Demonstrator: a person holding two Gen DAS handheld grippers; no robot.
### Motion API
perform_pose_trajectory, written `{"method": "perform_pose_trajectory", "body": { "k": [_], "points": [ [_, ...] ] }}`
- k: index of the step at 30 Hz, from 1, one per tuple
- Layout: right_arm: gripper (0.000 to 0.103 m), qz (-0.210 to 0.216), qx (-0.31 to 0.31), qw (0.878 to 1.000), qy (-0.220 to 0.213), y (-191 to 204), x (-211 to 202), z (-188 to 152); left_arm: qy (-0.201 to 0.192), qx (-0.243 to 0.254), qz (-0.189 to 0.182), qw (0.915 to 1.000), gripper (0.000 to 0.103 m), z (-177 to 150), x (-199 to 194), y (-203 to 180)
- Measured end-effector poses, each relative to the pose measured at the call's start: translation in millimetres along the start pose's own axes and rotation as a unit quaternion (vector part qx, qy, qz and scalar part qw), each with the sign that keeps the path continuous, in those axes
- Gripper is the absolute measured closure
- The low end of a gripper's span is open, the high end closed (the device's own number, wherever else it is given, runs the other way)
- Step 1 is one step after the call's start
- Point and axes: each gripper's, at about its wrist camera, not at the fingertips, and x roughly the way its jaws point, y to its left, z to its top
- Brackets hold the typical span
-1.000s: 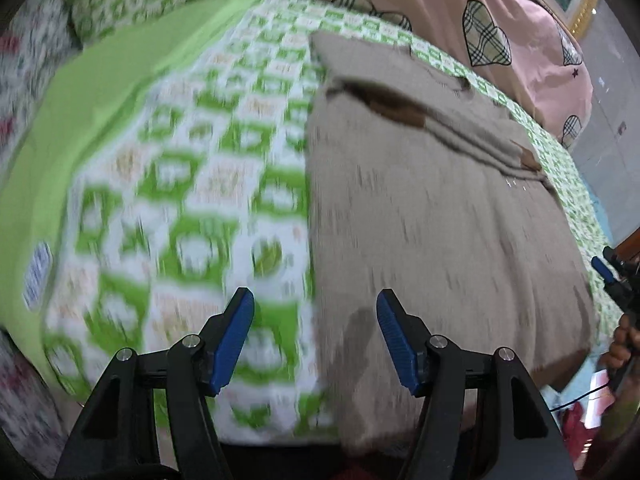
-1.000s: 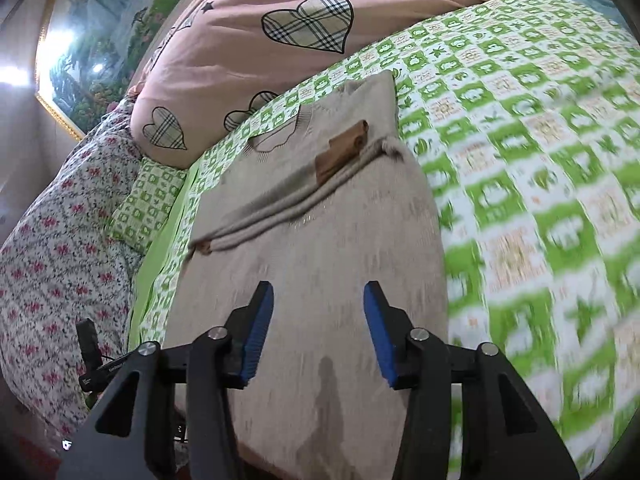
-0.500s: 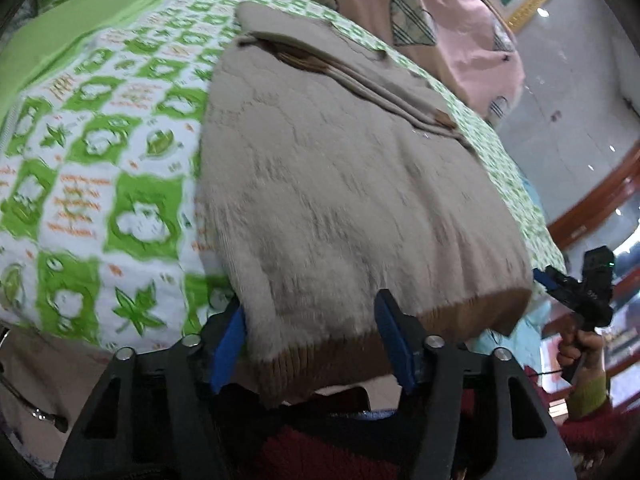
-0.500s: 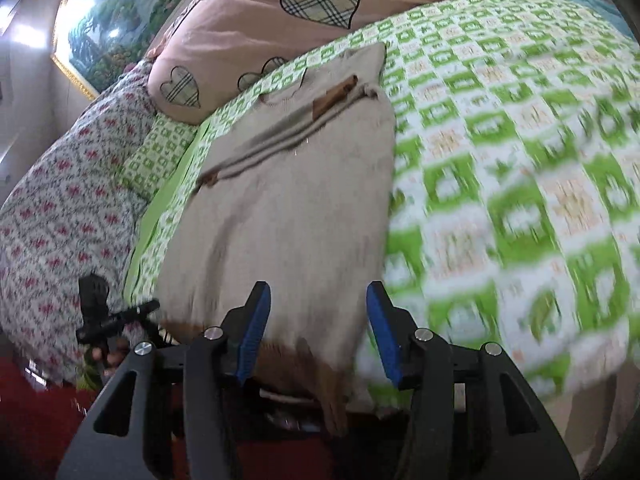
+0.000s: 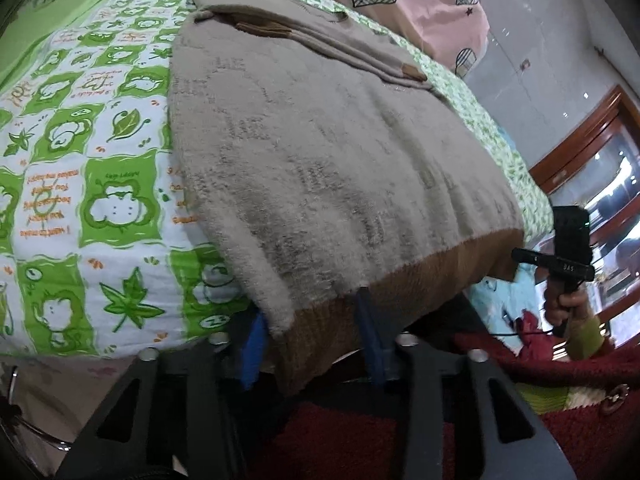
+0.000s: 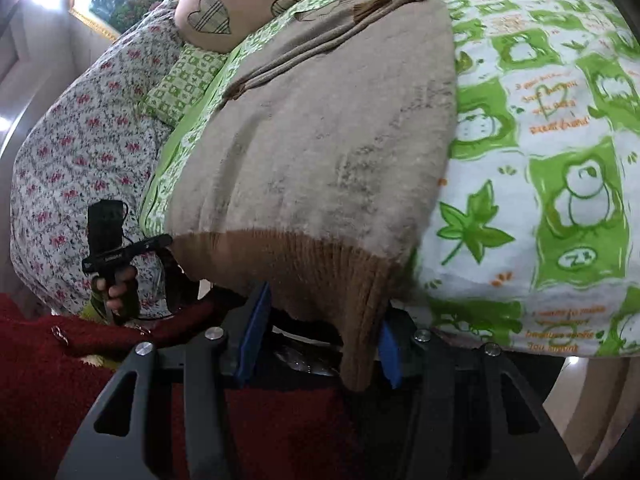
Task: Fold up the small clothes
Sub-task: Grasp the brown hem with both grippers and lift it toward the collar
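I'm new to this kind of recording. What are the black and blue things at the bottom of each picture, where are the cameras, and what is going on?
No robot here: these are hand-held tools, one two-finger claw per hand, each with a wide-angle camera looking along its fingers. One picture is from the left claw, the other from the right claw. The blue strips are their pads. A beige sweater lies flat on a green and white bedcover, with its sleeves folded across the top. Its brown hem hangs over the near edge. Both claws have just been closing, each with a corner of the hem between its pads, and seem to pinch it.
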Motion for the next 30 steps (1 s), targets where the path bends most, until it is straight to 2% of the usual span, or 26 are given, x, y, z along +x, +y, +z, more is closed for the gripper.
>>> {"method": "perform_pose_trajectory", "body": {
  "k": [1,4,9,16,19,23,30],
  "points": [
    [0.093,0.001,-0.001,1.000,0.002,0,-2,0,0.005,0.001,0.005,1.0000,0.079,1,0,1],
    [0.094,0.019,-0.004,1.000,-0.003,1,-10,-1,0.012,0.013,0.010,0.9998,0.087,-1,-3,0],
    [0.094,0.081,-0.021,0.996,-0.035,19,-26,3,0.001,0.021,0.006,0.9997,0.095,-5,-8,-7],
    [0.094,0.140,-0.009,0.986,-0.092,21,-39,30,-0.089,-0.001,-0.036,0.9953,0.097,15,-51,-8],
    [0.094,0.157,0.000,0.979,-0.128,17,-47,50,-0.151,-0.003,-0.042,0.9876,0.097,37,-75,-10],
    [0.094,0.161,-0.009,0.972,-0.172,16,-56,84,-0.209,-0.007,-0.058,0.9763,0.097,74,-90,-11],
    [0.094,0.157,-0.026,0.958,-0.237,9,-58,172,-0.251,0.005,-0.053,0.9666,0.097,155,-81,-6]
  ]
}}
